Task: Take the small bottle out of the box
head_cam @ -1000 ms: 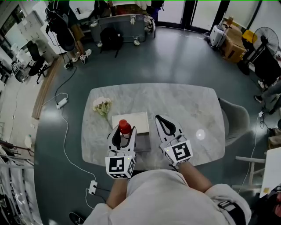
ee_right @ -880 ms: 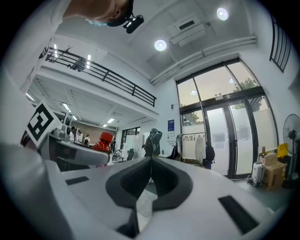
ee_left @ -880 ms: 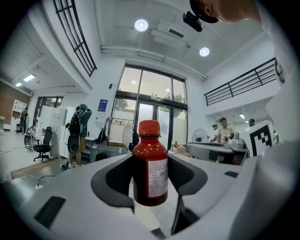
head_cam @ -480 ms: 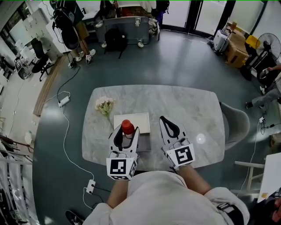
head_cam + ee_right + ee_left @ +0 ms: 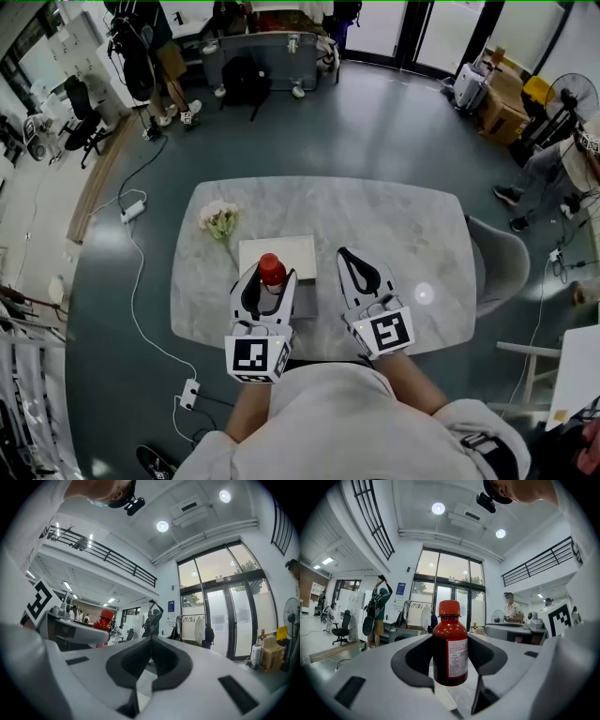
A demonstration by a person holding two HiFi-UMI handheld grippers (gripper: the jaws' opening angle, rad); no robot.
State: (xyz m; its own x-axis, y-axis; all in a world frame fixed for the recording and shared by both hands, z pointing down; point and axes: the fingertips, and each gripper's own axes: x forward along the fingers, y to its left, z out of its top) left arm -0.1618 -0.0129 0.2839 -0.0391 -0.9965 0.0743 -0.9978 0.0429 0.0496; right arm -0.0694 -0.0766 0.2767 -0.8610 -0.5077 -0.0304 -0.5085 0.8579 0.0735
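Note:
A small dark-red bottle [image 5: 450, 653] with a red cap [image 5: 271, 269] and a white label stands upright between the jaws of my left gripper [image 5: 270, 281], which is shut on it. It is held over the near left part of the box [image 5: 292, 255], a white flat rectangle with a grey part [image 5: 306, 305] at its near side. My right gripper [image 5: 344, 254] hovers just right of the box, shut, with its tips touching and nothing between them. In the right gripper view the bottle [image 5: 105, 619] shows at the left.
The marble table [image 5: 403, 220] carries a small bunch of pale flowers [image 5: 218, 221] left of the box. A grey chair [image 5: 502, 258] stands at the table's right end. A white cable and power strip [image 5: 129, 214] lie on the floor at the left.
Both grippers stay almost where they were, the bottle still in the left one. Only people in the background have moved.

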